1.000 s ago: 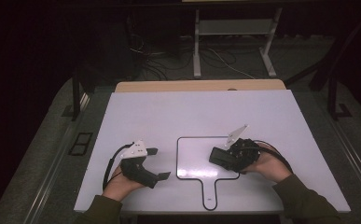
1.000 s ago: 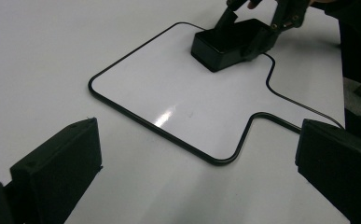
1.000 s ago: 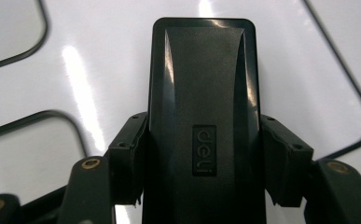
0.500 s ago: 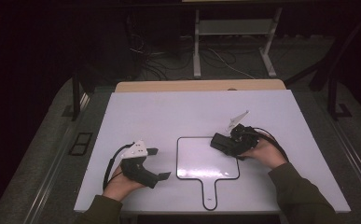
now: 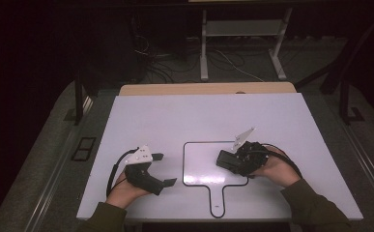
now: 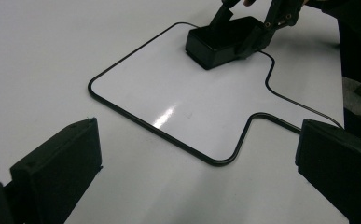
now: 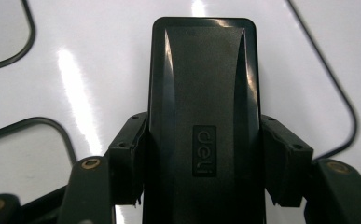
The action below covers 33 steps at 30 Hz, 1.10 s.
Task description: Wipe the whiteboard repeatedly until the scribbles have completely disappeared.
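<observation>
Your right gripper (image 5: pixel 229 161) pinches a black "deli" stapler (image 7: pixel 201 116) between its jaws, low over the desk's (image 5: pixel 175 116) outlined paddle shape (image 5: pixel 201 164), while your left gripper's (image 5: pixel 161 169) jaws stand spread.

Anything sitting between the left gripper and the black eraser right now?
Nothing: between the left gripper and the black eraser, the left gripper view shows bare whiteboard and its black edge.

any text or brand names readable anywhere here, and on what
"deli" – raised on the top of the black box clamped in the right gripper, read along the box's length in the right gripper view.
No other readable text: the table and its black outline carry none.
</observation>
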Tool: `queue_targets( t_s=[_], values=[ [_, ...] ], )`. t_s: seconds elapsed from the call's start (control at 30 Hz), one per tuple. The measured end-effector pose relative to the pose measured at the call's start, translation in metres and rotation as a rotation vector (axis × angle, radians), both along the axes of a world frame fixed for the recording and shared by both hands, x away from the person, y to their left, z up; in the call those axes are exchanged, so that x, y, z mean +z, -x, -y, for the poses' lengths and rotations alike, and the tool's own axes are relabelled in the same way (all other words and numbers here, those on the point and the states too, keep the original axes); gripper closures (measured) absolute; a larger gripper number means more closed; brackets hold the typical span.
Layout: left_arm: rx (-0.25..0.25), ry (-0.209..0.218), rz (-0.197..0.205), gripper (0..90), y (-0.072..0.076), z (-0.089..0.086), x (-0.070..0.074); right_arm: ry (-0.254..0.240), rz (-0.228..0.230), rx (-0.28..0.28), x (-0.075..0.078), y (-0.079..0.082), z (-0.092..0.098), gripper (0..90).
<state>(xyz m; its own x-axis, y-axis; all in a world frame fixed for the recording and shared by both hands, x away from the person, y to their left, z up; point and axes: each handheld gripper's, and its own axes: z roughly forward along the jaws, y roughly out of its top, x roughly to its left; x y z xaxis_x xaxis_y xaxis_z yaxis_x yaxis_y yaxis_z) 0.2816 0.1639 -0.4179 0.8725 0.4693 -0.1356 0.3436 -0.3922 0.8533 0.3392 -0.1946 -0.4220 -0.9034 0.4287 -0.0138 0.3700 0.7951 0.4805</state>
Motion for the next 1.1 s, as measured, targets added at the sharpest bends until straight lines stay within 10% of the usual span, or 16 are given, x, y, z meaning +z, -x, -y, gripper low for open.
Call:
queue_targets(
  t_s=[0.47,1.1],
  values=[
    [0.001,-0.003,-0.003,0.0,-0.001,0.0,-0.001,-0.074,0.029,-0.075,0.028,-0.022,0.004,38.8],
    [0.0,0.006,-0.004,0.0,-0.001,-0.001,-0.002,-0.092,0.018,-0.19,0.031,-0.105,-0.029,38.7]
  ],
)
